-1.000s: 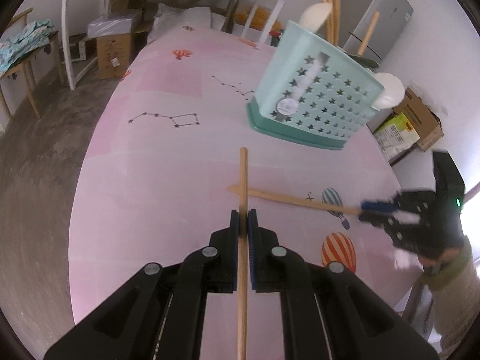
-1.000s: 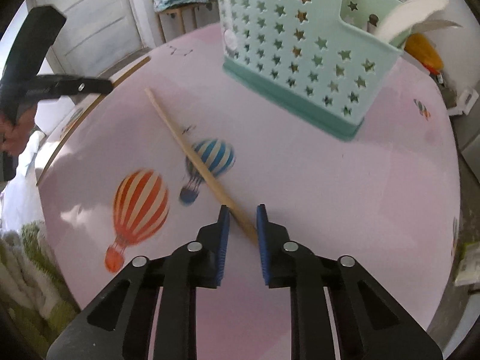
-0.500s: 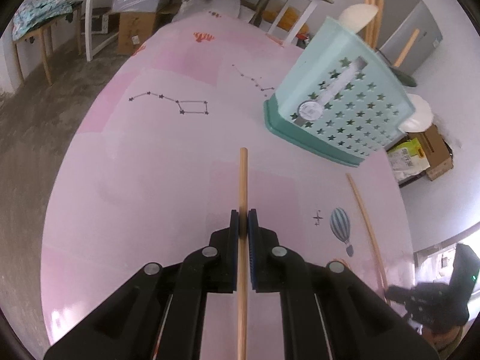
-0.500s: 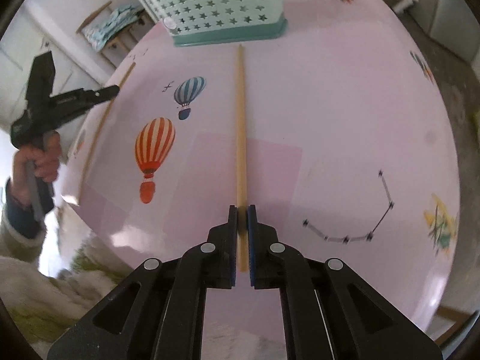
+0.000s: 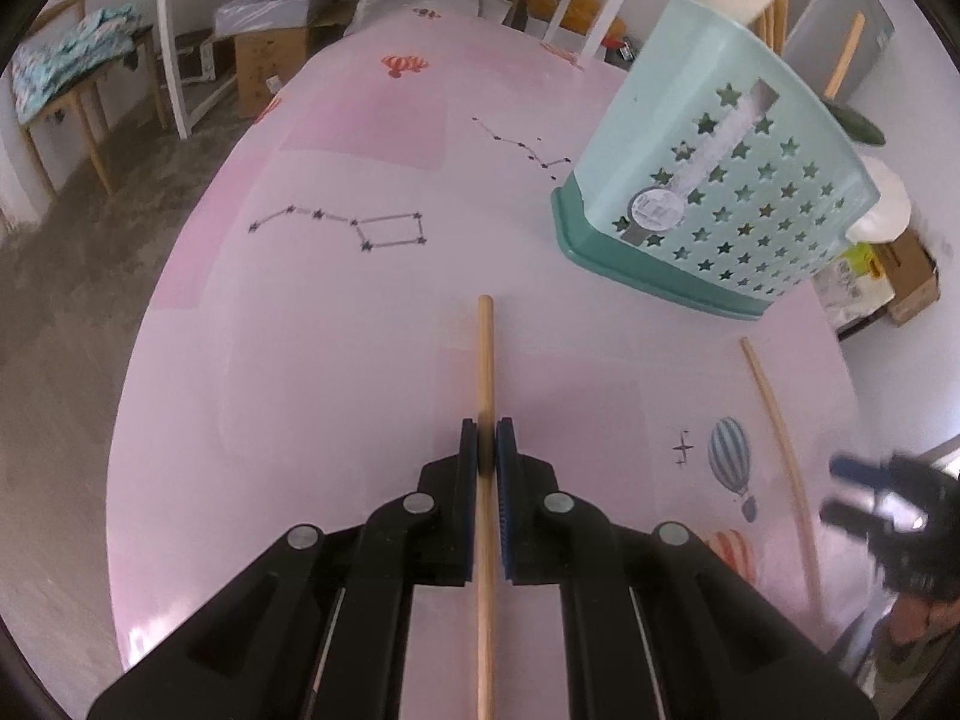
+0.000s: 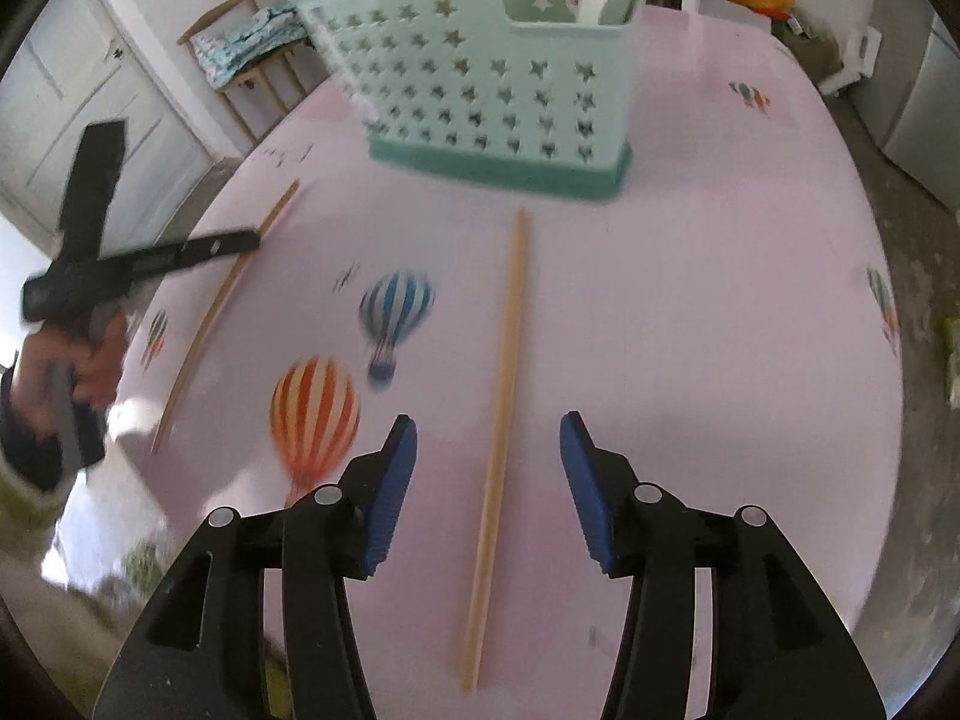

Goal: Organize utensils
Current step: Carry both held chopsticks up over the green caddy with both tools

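My left gripper (image 5: 487, 441) is shut on a wooden chopstick (image 5: 485, 360) and holds it above the pink table; it shows at the left in the right wrist view (image 6: 240, 243) with its chopstick (image 6: 204, 324). My right gripper (image 6: 487, 441) is open, and a second chopstick (image 6: 501, 360) lies on the table between its fingers. In the left wrist view this chopstick (image 5: 780, 444) lies at the right near the right gripper (image 5: 852, 489). A mint star-punched utensil basket (image 5: 714, 204) holds white spoons and sticks; it stands ahead in the right wrist view (image 6: 480, 90).
The round pink table (image 5: 336, 324) has balloon and constellation prints. Beyond it are a white-legged table and cardboard boxes (image 5: 264, 54), a wooden chair with cloth (image 6: 252, 54), a white door (image 6: 78, 114) and a grey fridge (image 6: 918, 108).
My right gripper has opened and let go of its chopstick, which now lies on the table. My left gripper keeps its hold on its chopstick.
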The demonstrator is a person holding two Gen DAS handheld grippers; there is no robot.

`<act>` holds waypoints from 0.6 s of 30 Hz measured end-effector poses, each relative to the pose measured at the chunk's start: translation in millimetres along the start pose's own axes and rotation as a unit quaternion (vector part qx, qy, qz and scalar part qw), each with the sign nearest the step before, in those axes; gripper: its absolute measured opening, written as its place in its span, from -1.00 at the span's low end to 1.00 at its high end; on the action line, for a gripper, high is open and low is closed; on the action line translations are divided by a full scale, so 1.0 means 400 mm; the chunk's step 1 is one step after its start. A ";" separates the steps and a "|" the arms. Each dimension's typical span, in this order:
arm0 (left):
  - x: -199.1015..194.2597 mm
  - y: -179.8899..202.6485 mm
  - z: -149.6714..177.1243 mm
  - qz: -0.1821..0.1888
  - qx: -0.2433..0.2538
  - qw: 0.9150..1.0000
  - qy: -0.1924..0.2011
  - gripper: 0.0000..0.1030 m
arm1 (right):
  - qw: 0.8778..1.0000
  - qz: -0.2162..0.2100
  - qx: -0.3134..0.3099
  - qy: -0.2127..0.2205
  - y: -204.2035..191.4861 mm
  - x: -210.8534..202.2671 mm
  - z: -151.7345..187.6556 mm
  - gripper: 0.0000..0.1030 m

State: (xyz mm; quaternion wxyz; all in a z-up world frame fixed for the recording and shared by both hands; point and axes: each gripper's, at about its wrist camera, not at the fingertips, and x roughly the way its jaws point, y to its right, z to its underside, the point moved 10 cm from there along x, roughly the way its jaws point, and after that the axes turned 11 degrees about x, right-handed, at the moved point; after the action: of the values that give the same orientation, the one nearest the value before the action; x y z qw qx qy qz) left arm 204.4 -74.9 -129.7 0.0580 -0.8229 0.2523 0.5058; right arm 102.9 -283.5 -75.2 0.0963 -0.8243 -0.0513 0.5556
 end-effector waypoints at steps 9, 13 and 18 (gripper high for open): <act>0.014 0.009 -0.027 -0.036 0.045 0.998 0.003 -0.89 | 0.997 0.064 -0.033 0.022 0.002 0.076 -0.087 -0.74; 0.011 0.010 -0.031 -0.047 0.047 0.998 0.013 -0.89 | 0.999 0.041 -0.008 0.025 0.011 0.065 -0.096 -0.91; -0.023 0.016 -0.035 -0.032 0.036 0.998 0.034 -0.90 | 0.997 -0.010 0.039 0.060 0.037 -0.023 -0.090 -0.91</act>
State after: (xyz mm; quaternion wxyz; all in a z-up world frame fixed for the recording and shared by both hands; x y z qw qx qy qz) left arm 209.4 -82.0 -114.1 0.0950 -0.8446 0.2453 0.4663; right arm 132.2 -303.4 -57.0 0.1371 -0.8510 -0.0316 0.5060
